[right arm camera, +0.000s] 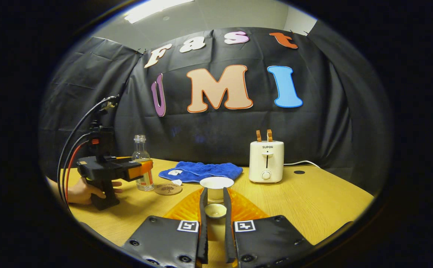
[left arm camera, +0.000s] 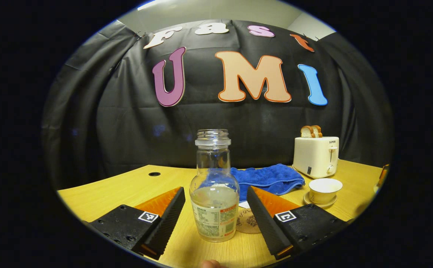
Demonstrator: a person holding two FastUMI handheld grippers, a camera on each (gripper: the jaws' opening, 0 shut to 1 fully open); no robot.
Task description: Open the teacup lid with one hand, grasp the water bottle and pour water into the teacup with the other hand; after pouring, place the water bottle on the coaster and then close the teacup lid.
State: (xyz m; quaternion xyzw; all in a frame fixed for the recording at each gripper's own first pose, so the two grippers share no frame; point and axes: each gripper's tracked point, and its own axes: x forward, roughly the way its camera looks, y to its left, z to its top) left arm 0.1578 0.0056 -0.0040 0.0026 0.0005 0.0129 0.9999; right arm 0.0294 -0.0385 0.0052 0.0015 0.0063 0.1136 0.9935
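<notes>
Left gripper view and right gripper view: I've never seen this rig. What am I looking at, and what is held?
There is no robot here. A person holds a two-finger gripper in each hand, and each gripper carries a camera looking out along its fingers. In the left gripper view, the left gripper is open around the water bottle without touching it. The right gripper view shows that gripper from the side, with the hand holding it. The right gripper pinches the teacup lid in front of the open teacup. On the table are also a coaster, a blue towel and a toaster.
</notes>
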